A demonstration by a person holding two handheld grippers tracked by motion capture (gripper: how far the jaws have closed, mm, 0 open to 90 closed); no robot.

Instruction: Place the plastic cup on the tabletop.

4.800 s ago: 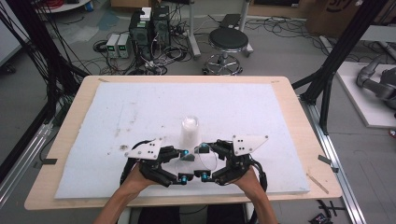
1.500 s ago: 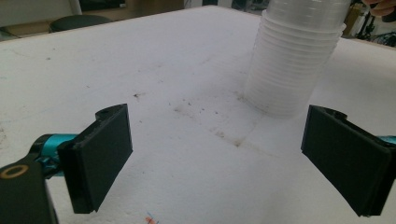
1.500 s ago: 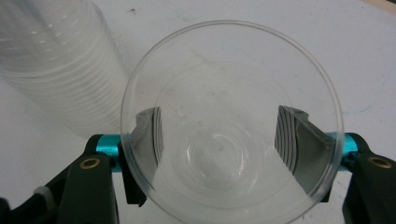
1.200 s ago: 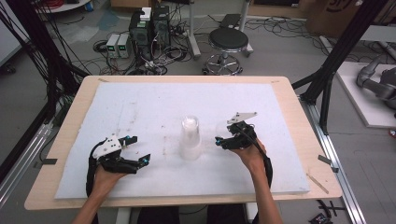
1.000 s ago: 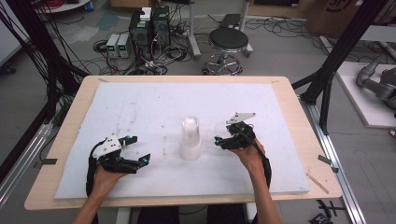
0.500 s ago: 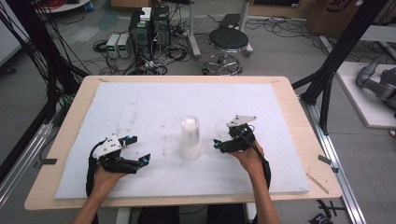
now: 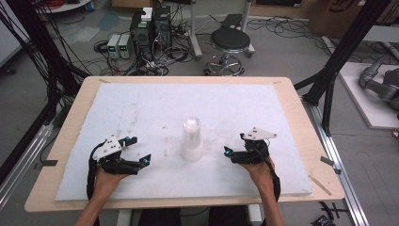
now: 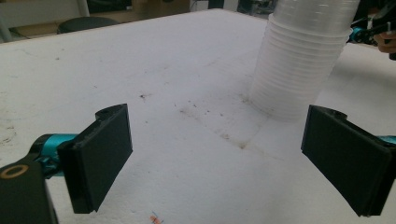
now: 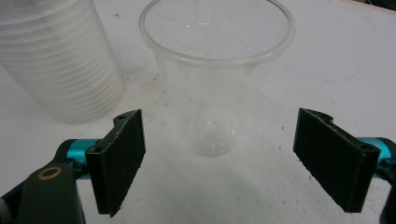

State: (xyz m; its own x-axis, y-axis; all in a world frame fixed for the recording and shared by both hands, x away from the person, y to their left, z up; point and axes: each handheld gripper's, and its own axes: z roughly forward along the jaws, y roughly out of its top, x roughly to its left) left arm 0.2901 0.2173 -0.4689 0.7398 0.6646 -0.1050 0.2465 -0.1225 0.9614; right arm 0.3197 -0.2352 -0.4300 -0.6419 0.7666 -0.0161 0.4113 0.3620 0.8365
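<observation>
Right gripper (image 7: 234, 151) with jaws wide apart, a single clear cup (image 9: 215, 79) just beyond them, untouched.

The cup stands upright on the white foam mat (image 7: 141, 108), mouth up, long axis vertical, just right of the stack of cups (image 7: 191, 140), which stands inverted, its wider end on the mat. Left gripper (image 7: 136, 151) rests well left of the stack, jaws spread, holding nothing. No readable writing or brand shows on either.

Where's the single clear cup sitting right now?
The single clear cup stands upright on the white foam mat, right of the cup stack in the high view, just ahead of the open right gripper, not yet between its jaws.
</observation>
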